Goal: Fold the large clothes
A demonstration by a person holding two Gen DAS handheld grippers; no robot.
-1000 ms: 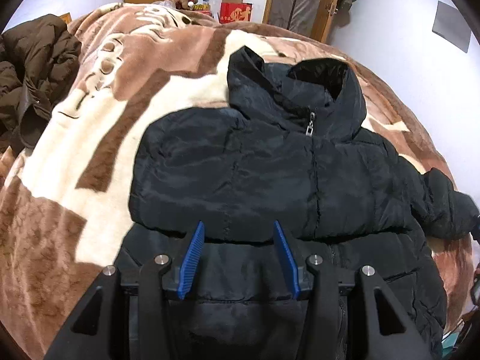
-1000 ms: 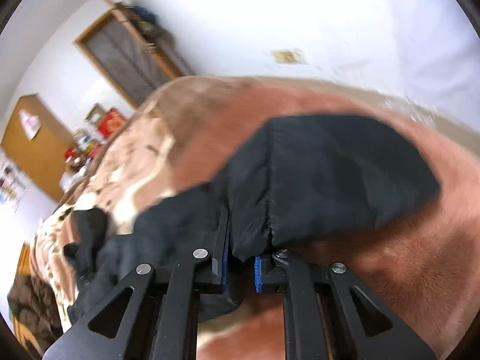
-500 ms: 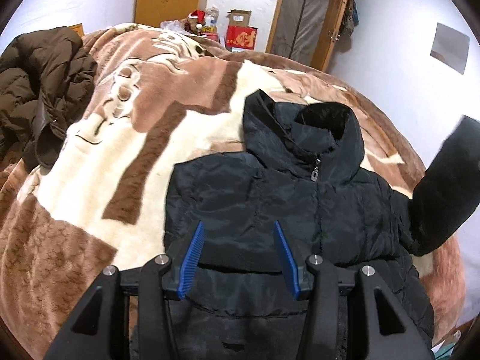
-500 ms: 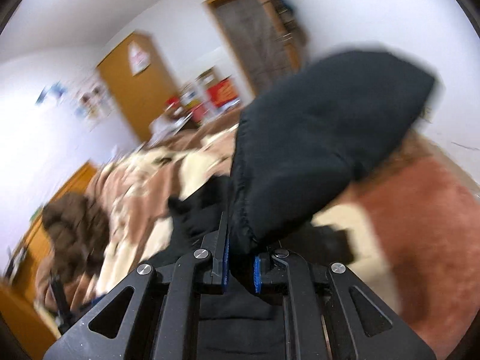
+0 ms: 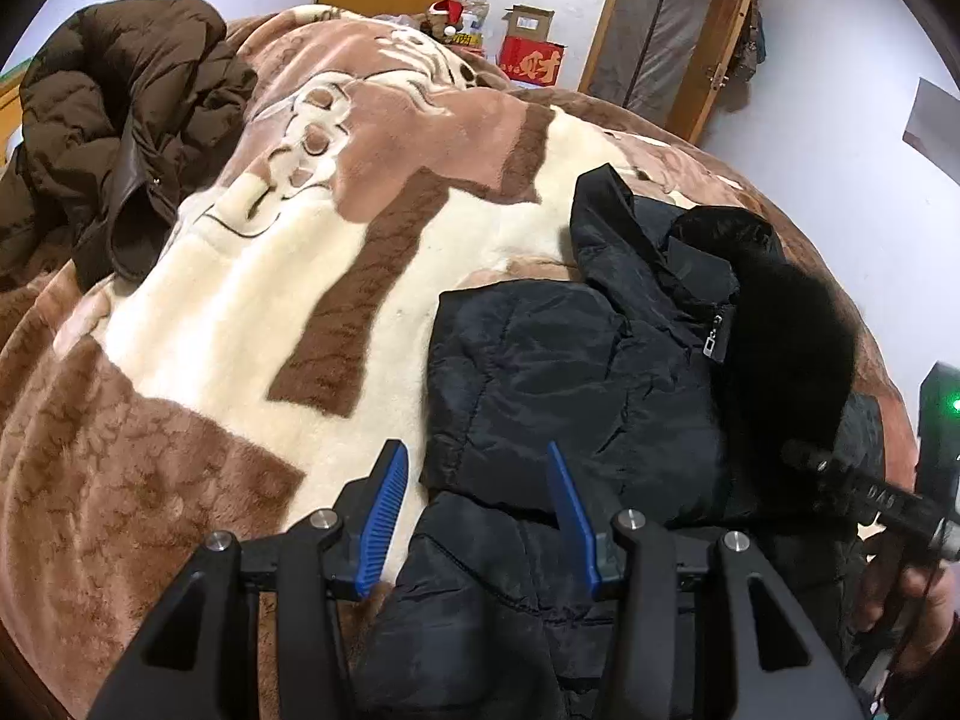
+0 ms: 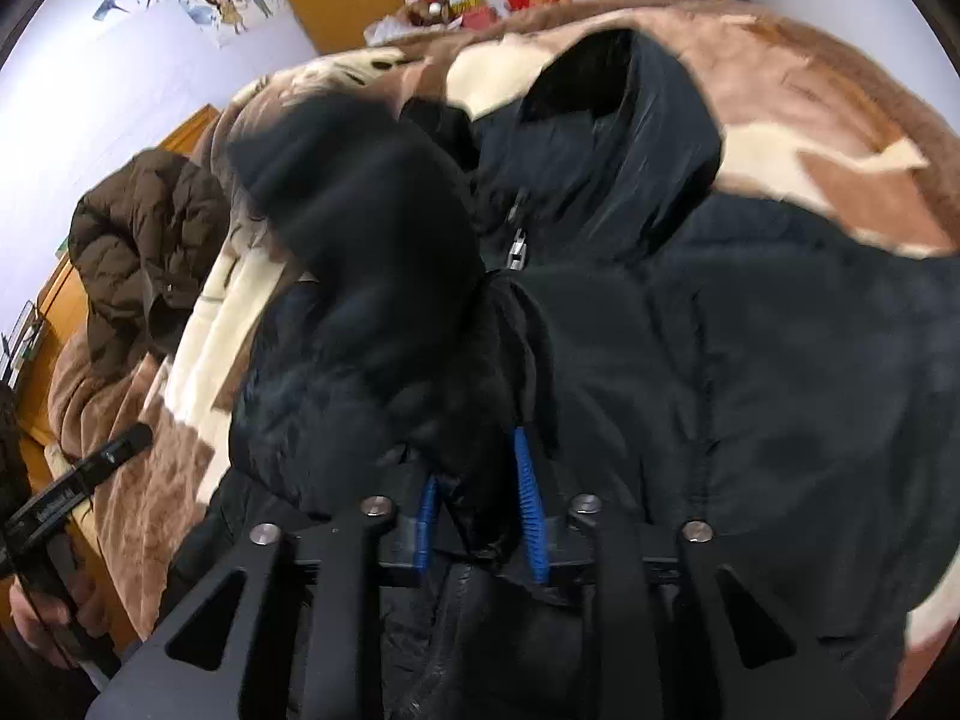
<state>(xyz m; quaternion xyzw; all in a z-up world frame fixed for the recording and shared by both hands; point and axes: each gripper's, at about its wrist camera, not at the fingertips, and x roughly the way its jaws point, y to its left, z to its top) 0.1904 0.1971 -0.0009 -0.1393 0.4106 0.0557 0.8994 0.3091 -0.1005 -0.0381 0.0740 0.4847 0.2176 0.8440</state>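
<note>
**On the bed: a black coat with one sleeve pulled across**

On the big fuzzy blanket (image 5: 252, 312), with its brown, pink and cream patches, lies the puffy black coat (image 5: 570, 360). Its cloth is shiny and wrinkly, with a tall collar and a silver zipper pull (image 5: 713, 343).

From the left wrist view, the left gripper (image 5: 477, 510) hangs over the coat's near edge. Its blue ribbed pads stand apart with nothing between them. This view also shows a red box (image 5: 533, 61) by a wooden door (image 5: 666, 30).

From the right wrist view, the right gripper (image 6: 477, 510) has just been opening its jaws. The soft black sleeve (image 6: 372, 252) lies across the coat's front, its end loose between the pads. Only this view shows cartoon stickers (image 6: 234, 0) on the wall.

Both views show a crumpled brown coat (image 5: 120, 120) at the blanket's far side.
</note>
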